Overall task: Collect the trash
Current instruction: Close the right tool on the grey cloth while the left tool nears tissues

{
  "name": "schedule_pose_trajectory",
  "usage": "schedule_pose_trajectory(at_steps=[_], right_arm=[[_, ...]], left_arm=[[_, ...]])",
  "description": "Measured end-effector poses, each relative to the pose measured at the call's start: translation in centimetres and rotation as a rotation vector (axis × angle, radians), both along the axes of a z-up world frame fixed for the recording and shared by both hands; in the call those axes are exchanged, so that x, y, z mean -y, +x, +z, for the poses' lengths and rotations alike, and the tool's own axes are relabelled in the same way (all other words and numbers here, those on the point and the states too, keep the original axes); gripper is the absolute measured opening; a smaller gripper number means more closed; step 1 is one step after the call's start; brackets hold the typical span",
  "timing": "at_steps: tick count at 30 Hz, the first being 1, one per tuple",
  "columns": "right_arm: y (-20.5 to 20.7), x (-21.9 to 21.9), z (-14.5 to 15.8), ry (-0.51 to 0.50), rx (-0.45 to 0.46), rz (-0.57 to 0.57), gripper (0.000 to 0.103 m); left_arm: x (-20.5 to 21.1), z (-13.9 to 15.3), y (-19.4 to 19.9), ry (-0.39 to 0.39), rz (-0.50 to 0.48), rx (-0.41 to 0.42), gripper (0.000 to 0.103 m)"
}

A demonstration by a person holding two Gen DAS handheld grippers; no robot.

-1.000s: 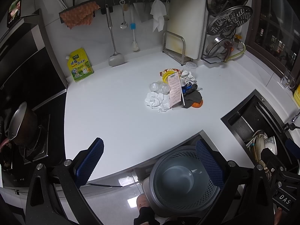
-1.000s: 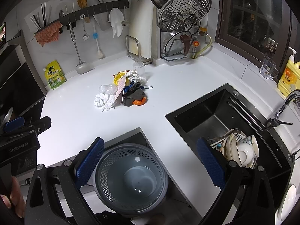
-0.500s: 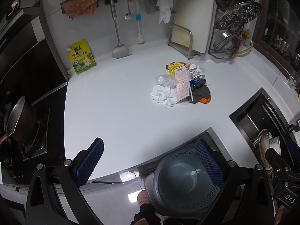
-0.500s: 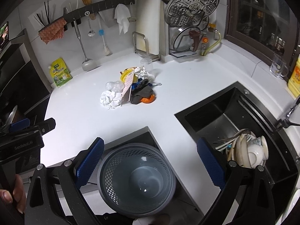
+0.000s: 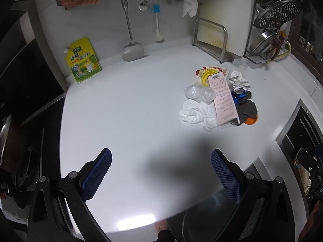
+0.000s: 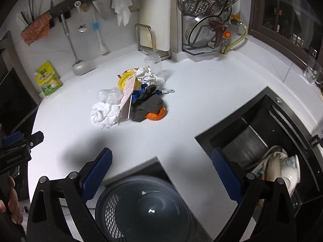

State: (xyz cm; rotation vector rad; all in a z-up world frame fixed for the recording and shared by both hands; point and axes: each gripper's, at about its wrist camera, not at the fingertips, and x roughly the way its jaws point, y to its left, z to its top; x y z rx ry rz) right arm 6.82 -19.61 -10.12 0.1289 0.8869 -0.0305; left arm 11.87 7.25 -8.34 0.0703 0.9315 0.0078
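Observation:
A pile of trash lies on the white counter [image 5: 125,111]: a crumpled white tissue [image 5: 196,114], clear plastic wrap [image 5: 198,93], a pink receipt [image 5: 223,98], a crumpled paper ball [image 5: 238,79], a yellow lid [image 5: 207,76], a dark rag [image 5: 247,110] and orange peel [image 5: 251,121]. The pile also shows in the right wrist view [image 6: 133,98]. A grey mesh trash bin [image 6: 145,209] stands below the counter's front edge. My left gripper [image 5: 161,175] is open and empty over the counter, short of the pile. My right gripper [image 6: 161,175] is open and empty above the bin.
A black sink [image 6: 262,141] with dishes [image 6: 282,169] is at the right. A yellow-green pouch [image 5: 83,60], hanging utensils [image 5: 129,30], a cutting board rack [image 5: 214,38] and a lid rack [image 6: 206,20] line the back wall. An upturned glass [image 6: 154,64] stands behind the pile. A stove [image 5: 16,151] is at the left.
Both grippers have moved forward toward the trash pile, which now looks larger and nearer. The left gripper has passed from above the bin to over the counter. Both stay open.

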Motion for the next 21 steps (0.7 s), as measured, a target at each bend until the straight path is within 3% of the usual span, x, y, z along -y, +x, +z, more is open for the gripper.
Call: schedule_pose_trajectory(at_steps=[9, 21], right_arm=[[7.2, 0.0, -3.6, -0.01, 0.003, 0.021, 0.094], [14.1, 0.4, -7.3, -0.04, -0.006, 0.105, 0.094]], left_arm=[[0.7, -3.7, 5.9, -0.049, -0.036, 0.023, 0.097], [2.6, -7.6, 9.5, -0.107, -0.08, 0.026, 0.097]])
